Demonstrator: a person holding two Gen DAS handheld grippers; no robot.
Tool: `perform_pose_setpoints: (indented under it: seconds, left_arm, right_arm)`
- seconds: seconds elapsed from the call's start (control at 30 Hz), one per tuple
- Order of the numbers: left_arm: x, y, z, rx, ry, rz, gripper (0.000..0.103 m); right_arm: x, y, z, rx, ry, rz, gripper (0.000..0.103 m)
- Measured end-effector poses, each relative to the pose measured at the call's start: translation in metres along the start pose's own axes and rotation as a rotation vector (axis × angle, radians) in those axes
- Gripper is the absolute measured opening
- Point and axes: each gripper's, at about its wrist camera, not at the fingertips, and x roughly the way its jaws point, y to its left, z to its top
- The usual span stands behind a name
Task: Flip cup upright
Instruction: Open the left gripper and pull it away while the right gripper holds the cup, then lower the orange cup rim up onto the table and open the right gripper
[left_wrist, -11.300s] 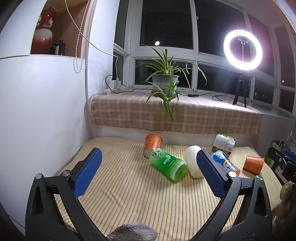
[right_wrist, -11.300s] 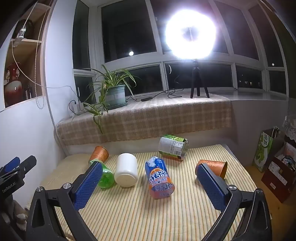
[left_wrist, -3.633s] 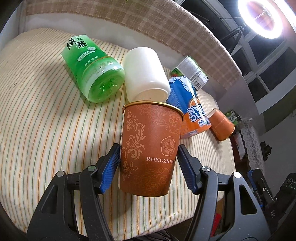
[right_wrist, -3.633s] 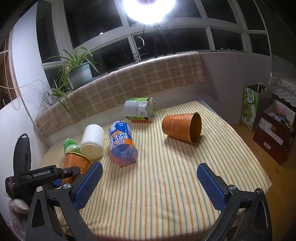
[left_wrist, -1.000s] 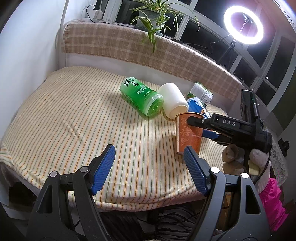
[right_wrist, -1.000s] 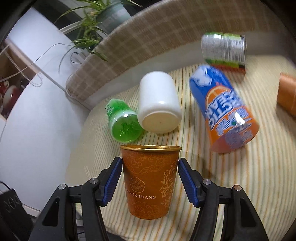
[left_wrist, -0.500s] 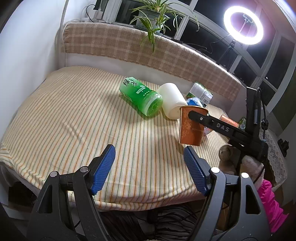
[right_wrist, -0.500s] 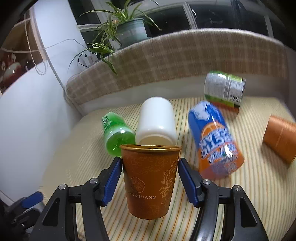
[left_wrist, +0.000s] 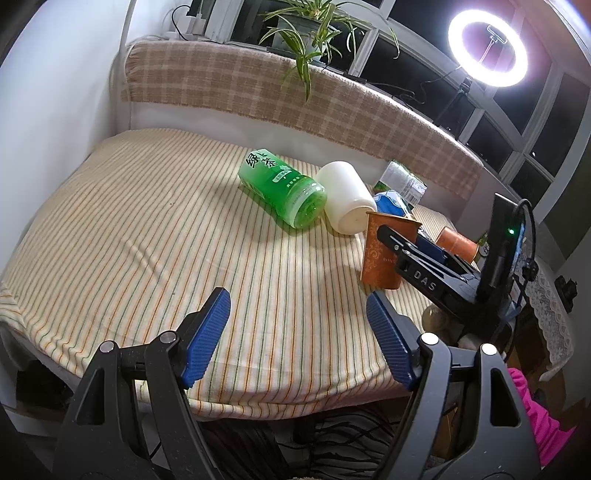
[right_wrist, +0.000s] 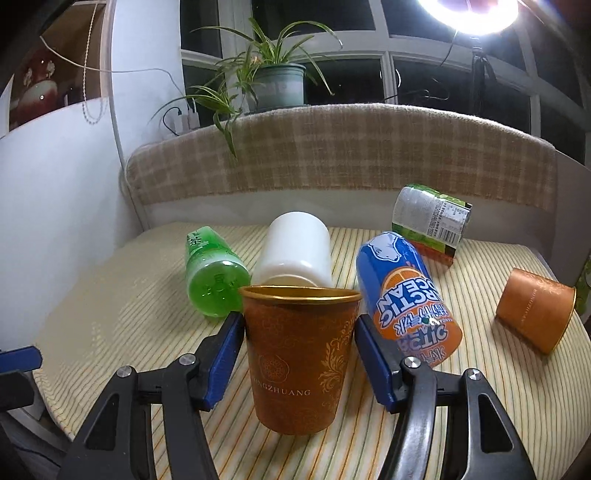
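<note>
An orange paper cup with a gold rim stands upright between the blue pads of my right gripper, which is shut on its sides; its base is at the striped cloth. In the left wrist view the same cup stands on the cloth with the right gripper clamped on it. My left gripper is open and empty, near the front edge. A second orange cup lies on its side at the right and also shows in the left wrist view.
A green tea bottle, a white jar, a blue-orange can and a green-labelled can lie on the striped cloth. A plaid-covered ledge with a potted plant runs behind. A white wall is left.
The right gripper has lowered the upright cup down to the cloth and its view has levelled out. The left gripper has stayed still and open.
</note>
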Motion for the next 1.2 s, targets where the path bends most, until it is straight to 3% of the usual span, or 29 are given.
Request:
perform_pose_setpoints:
  seconds: [0.67, 1.13, 1.2]
  left_arm:
    - [0.0, -0.015, 0.001, 0.029, -0.014, 0.004, 0.078]
    - [-0.001, -0.017, -0.001, 0.031, -0.014, 0.005, 0.078]
    - [-0.001, -0.017, 0.0, 0.03, -0.018, 0.005, 0.078]
  right_arm:
    - [-0.026, -0.002, -0.019, 0.073, 0.053, 0.058, 0.064]
    - [-0.031, 0.004, -0.031, 0.057, 0.075, 0.07, 0.064]
    - [-0.035, 0.004, -0.031, 0.059, 0.068, 0.074, 0.069]
